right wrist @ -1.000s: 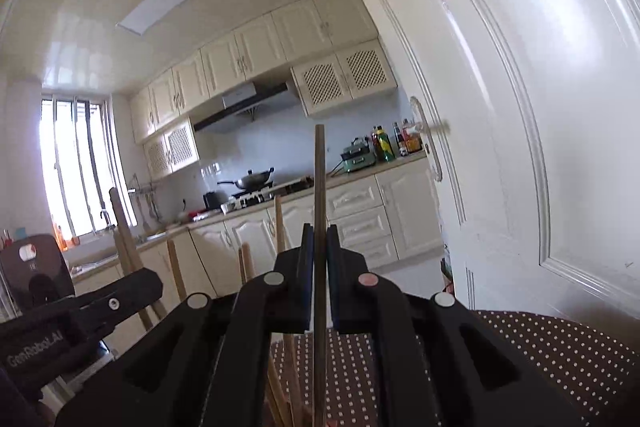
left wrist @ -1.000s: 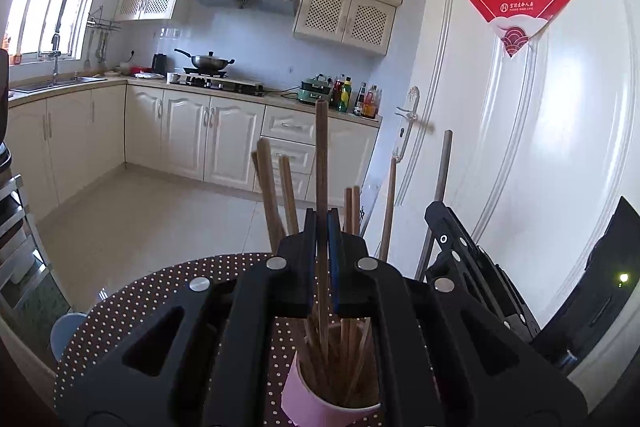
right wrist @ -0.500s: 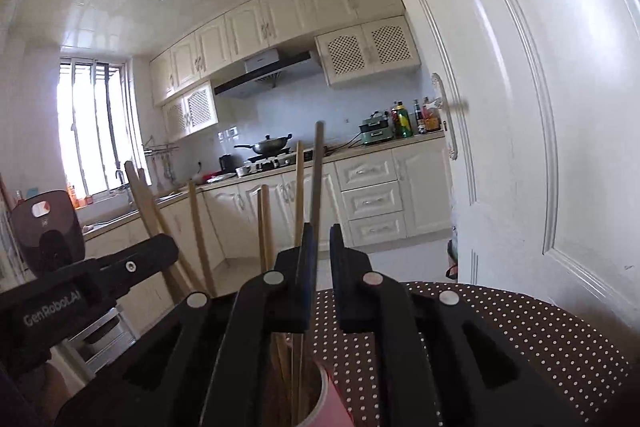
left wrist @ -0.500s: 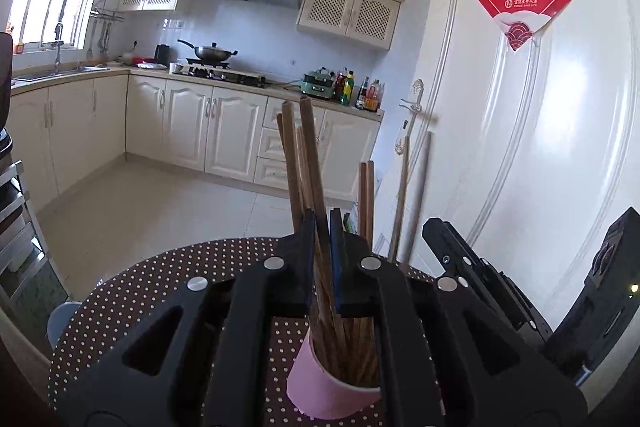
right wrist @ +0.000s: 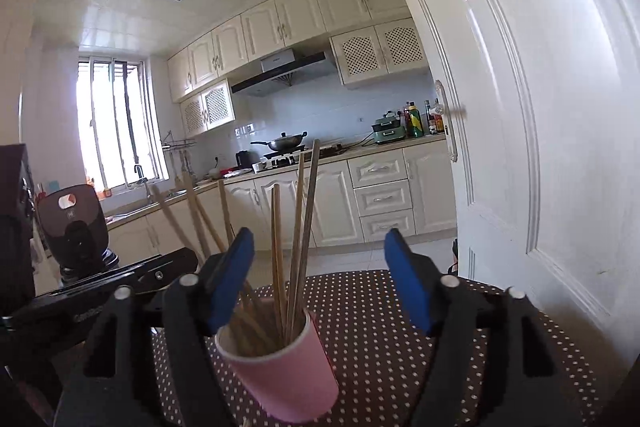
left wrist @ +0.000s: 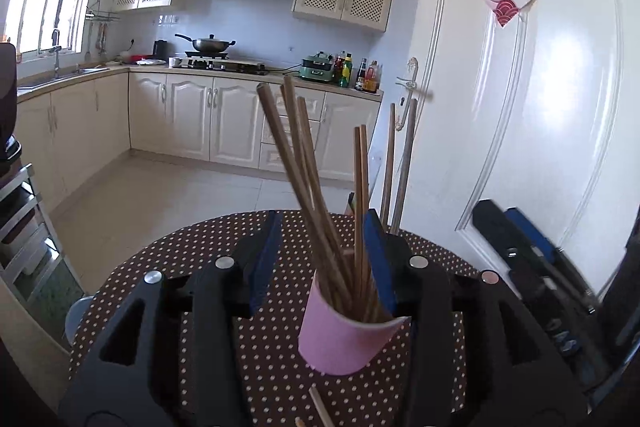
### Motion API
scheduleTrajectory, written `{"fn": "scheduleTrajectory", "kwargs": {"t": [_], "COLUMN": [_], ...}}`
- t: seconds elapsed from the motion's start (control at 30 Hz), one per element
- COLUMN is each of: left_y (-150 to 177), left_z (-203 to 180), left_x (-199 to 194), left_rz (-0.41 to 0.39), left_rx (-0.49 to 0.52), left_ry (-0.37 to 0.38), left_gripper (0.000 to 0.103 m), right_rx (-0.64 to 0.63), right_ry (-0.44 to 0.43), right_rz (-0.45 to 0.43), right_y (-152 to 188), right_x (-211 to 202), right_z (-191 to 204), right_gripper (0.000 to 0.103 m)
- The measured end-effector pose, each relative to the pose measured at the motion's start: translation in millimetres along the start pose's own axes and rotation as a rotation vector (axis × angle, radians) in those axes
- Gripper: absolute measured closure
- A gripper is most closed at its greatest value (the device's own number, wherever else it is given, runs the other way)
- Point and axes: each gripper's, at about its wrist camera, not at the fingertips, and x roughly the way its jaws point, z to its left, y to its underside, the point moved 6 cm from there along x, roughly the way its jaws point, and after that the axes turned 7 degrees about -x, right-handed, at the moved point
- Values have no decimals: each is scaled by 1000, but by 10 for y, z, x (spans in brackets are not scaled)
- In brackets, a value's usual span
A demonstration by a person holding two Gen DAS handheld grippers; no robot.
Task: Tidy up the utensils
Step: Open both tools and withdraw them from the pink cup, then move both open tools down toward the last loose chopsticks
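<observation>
left claw (left wrist: 320, 263) just opening, gripping nothing | right claw (right wrist: 320, 283) ditto | chopsticks (left wrist: 316, 187) in pink cup (left wrist: 344, 335) | risk: clipping sticks, tipping cup on tabletop (left wrist: 168, 259)

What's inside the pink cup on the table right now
The pink cup holds a bundle of wooden chopsticks standing upright, leaning against its rim. Their lower ends and the cup's bottom are hidden by its wall, so anything else down inside cannot be seen.

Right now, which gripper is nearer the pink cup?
Hard to call. The left gripper and right gripper each stand open just behind the pink cup, chopsticks rising between their jaws.
</observation>
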Motion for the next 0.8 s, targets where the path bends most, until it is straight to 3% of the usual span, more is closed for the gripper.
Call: {"fn": "scheduleTrajectory", "kwargs": {"t": [0.3,0.5,0.6,0.8], "left_y": [214,396,484,660], "left_z": [140,304,398,588], "left_x": [-216,-371,-432,-493], "left_rz": [39,91,126,192], "left_rx": [-3,-11,-20,-50], "left_ry": [-69,-127,-156,-216], "left_gripper": [53,49,43,40], "right_rx": [-25,5,12,-24], "right_ry": [-34,-77,-89,-136], "right_rz": [52,153,234,402], "right_y": [74,146,219,455], "right_x": [-310,-364,-363,-294], "right_z": [61,95,133,291], "right_gripper": [10,8,8,8]}}
